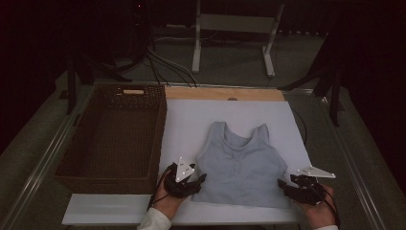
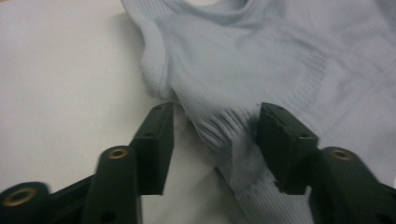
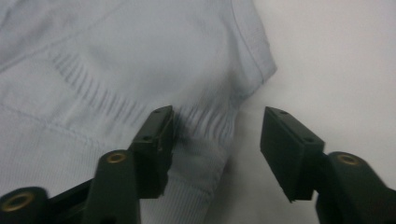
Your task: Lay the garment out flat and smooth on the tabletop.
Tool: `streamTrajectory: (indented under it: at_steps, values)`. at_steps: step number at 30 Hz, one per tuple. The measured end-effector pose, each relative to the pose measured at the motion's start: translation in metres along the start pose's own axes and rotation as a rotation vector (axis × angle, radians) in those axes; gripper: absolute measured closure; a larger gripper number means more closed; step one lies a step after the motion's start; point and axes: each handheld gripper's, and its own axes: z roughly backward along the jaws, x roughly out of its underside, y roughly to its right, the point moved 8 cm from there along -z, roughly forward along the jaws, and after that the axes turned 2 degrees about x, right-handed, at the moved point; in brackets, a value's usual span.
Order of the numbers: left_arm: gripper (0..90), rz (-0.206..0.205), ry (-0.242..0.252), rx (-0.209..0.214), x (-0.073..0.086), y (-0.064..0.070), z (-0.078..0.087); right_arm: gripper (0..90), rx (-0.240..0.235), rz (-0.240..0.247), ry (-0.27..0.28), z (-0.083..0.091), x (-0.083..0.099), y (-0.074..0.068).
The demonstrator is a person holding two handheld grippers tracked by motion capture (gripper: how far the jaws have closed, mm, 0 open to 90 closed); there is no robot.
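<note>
Both hands are seen at the near table edge, each with a gripper aimed at a hem corner of the pale blue tank top [image 1: 239,165]. Farther off, a white board [image 1: 186,120] is laid over the table, with the tank top spread flat on its near half. At far left, a dark wicker basket [image 1: 112,139] is set against the board. Spread jaws of the left gripper [image 1: 200,179] straddle the top's left side seam. Likewise, the right gripper [image 1: 283,183] is held agape over the right seam, one jaw on cloth.
</note>
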Motion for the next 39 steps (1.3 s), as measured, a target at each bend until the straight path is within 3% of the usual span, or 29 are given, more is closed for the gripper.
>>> streamTrajectory:
  at_steps: [5,7,9,10,12,14,17,18,20,21,24,27,29,32,36,38,39]
  values:
    - [60.8,-0.016,-0.038,-0.016,0.004,0.0,-0.006,57.5,-0.004,0.008,-0.03,-0.006,0.003,0.001]
    - [65.8,-0.016,-0.066,-0.016,0.007,-0.001,-0.008,67.3,-0.005,0.013,-0.046,-0.01,0.003,0.0]
    - [68.1,-0.016,-0.066,-0.016,0.007,-0.001,-0.008,67.3,-0.007,0.014,-0.05,-0.011,0.003,0.0]
    - [75.9,-0.015,-0.079,-0.006,0.008,0.0,-0.01,80.5,-0.017,0.02,-0.06,-0.013,0.003,-0.002]
    - [83.5,-0.019,-0.082,0.001,0.008,0.001,-0.01,87.1,-0.02,0.035,-0.06,-0.013,0.002,-0.004]
    - [88.8,-0.012,-0.079,0.002,0.008,0.001,-0.009,89.4,-0.012,0.042,-0.055,-0.012,0.001,-0.005]
    - [89.6,-0.007,-0.079,0.008,0.008,0.0,-0.007,89.7,-0.011,0.042,-0.052,-0.01,0.0,-0.004]
    - [89.7,-0.004,-0.074,0.009,0.007,0.0,-0.006,88.1,-0.01,0.032,-0.036,-0.007,-0.002,-0.003]
    - [89.6,-0.002,-0.067,0.007,0.006,-0.001,-0.005,68.2,-0.008,0.022,-0.022,-0.006,-0.003,-0.002]
    - [89.3,-0.002,-0.067,0.007,0.006,-0.001,-0.005,68.2,-0.008,0.022,-0.022,-0.006,-0.003,-0.002]
    - [89.0,-0.006,-0.062,0.006,0.005,0.0,-0.003,42.5,-0.019,0.001,-0.016,-0.007,-0.002,-0.005]
    - [89.0,-0.008,-0.062,0.004,0.005,-0.001,-0.003,33.8,-0.023,0.0,-0.032,-0.01,0.0,-0.007]
    - [89.1,-0.008,-0.062,0.003,0.004,-0.001,-0.002,33.0,-0.027,-0.002,-0.039,-0.012,0.0,-0.007]
    - [89.4,-0.007,-0.062,0.003,0.005,-0.001,-0.001,39.5,-0.037,0.0,-0.064,-0.016,0.002,-0.008]
    - [89.6,-0.004,-0.059,0.003,0.004,-0.002,0.001,62.4,-0.044,0.021,-0.087,-0.02,0.004,-0.009]
    - [89.5,-0.004,-0.056,0.0,0.004,-0.001,0.002,66.2,-0.038,0.03,-0.089,-0.02,0.004,-0.009]
    - [89.1,0.002,-0.044,-0.001,0.003,-0.001,0.003,75.1,-0.053,0.035,-0.092,-0.019,0.004,-0.01]
